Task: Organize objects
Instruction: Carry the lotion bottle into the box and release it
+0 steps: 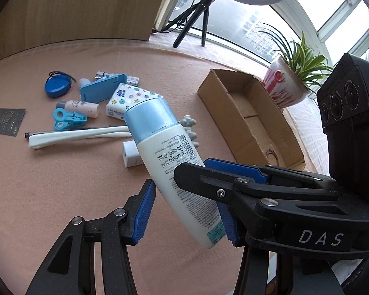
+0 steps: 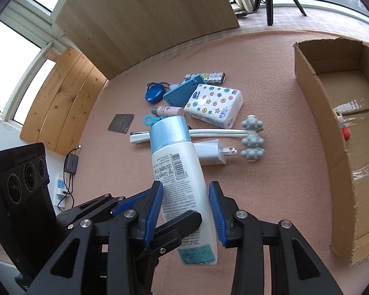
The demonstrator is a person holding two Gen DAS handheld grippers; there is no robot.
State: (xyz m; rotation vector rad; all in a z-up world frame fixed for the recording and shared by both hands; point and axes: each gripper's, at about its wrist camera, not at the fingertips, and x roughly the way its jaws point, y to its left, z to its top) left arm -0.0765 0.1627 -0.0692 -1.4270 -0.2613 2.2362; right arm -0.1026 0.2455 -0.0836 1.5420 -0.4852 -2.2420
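A white bottle [image 1: 169, 162] with a light-blue cap hangs tilted above the pink table, cap pointing away from me. My left gripper [image 1: 187, 204] is shut on its lower body, one blue pad on each side. My right gripper [image 1: 194, 169] reaches in from the right and crosses the same bottle. In the right wrist view the bottle [image 2: 177, 167] sits between the pads of the right gripper [image 2: 185, 186], which press on both its sides. One of the left gripper's fingers [image 2: 182, 223] lies across its front. An open cardboard box [image 1: 209, 98] [image 2: 315, 113] stands to the right.
Behind the bottle lie a tissue pack [image 2: 214, 105], a grey massage roller [image 2: 252, 137], a white charger [image 2: 211, 154], blue clips [image 1: 66, 120], a small pink bottle [image 1: 82, 107] and a blue tape measure [image 1: 57, 87]. A potted plant [image 1: 285, 86] stands behind the box.
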